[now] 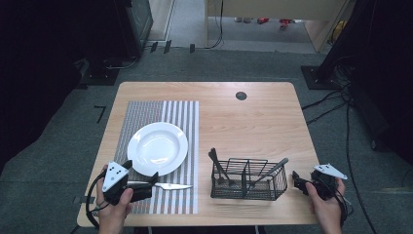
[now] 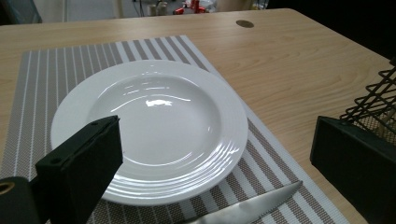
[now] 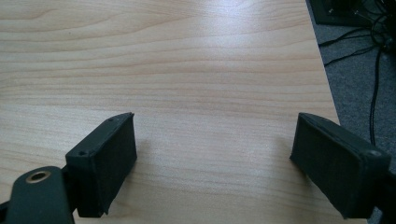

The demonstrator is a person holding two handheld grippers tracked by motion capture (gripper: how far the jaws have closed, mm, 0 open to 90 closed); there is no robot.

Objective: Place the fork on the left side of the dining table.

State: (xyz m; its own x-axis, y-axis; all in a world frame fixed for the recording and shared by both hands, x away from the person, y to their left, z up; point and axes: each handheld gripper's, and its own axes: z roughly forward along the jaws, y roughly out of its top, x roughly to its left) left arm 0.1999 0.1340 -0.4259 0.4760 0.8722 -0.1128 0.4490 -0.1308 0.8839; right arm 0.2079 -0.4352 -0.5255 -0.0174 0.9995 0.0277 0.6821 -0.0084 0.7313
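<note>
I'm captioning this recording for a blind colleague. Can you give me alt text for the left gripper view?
A white plate sits on a grey-and-white striped placemat on a wooden table, seen between the left gripper's two black jaws, which stand wide apart. A serrated knife blade lies on the placemat in front of the plate, and a black wire basket edges in at right.

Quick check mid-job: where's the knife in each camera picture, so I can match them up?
High view: the knife lies on the striped placemat just below the white plate, blade pointing right, beside the left hand-held gripper.
Left gripper view: its serrated blade shows at the bottom edge, between the open jaws.
Right gripper view: not in it, bare tabletop.
Shared landmark: the white plate.
</note>
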